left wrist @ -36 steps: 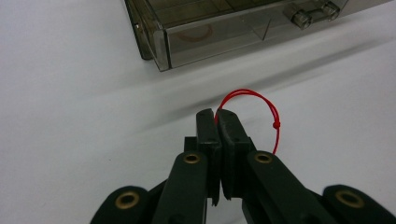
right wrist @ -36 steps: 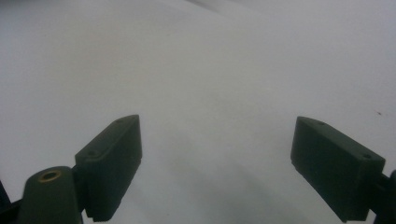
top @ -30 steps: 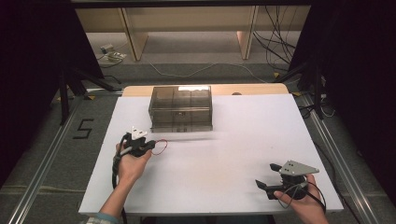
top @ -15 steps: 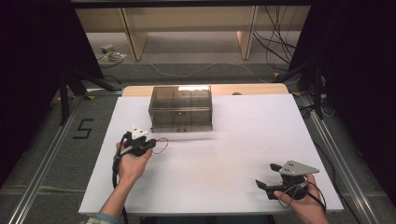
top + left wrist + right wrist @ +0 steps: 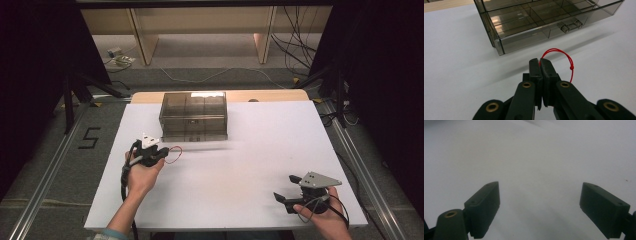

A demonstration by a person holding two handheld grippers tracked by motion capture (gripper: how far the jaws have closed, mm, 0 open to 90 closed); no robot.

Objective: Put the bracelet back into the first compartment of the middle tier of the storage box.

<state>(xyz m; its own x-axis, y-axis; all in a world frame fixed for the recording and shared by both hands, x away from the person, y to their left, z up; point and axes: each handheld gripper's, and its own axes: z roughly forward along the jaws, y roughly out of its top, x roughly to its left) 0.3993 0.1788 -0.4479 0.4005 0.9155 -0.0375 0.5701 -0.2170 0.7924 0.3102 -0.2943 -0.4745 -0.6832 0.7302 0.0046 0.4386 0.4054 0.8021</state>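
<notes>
Left side of the white table [image 5: 220,200]: left gripper [image 5: 159,154] held in the person's left hand [image 5: 141,175], just short of the smoky clear drawer box [image 5: 194,116]. In the left gripper view its jaws are pressed fully together on a red string loop [image 5: 564,55], pinched at the tips; the loop arcs out to one side with a small knot [image 5: 571,67] on the cord. The loop hangs free above the table surface, near the box's front lower corner [image 5: 499,48] but not touching it.

Change over the last second: essentially none. Left gripper, loop and hand sit in the same spot in all three high-view frames; the box has not shifted and its drawers [image 5: 524,30] look closed. Judgement: this is a pause with the string already secured, not a transport phase. The loop has probably to go into the box, and no drawer is open to receive it.

Centre: bare table, nothing else lying on it.

Right side: right gripper [image 5: 290,196] rests low near the table's near edge, well apart from box and string, also unmoved. In the right gripper view its two pads [image 5: 484,207] stand wide apart with nothing between them (just blank tabletop ahead).

Implication: the free right gripper is the likely candidate to pull a drawer handle [image 5: 571,26] while the left keeps its pinch on the string.
</notes>
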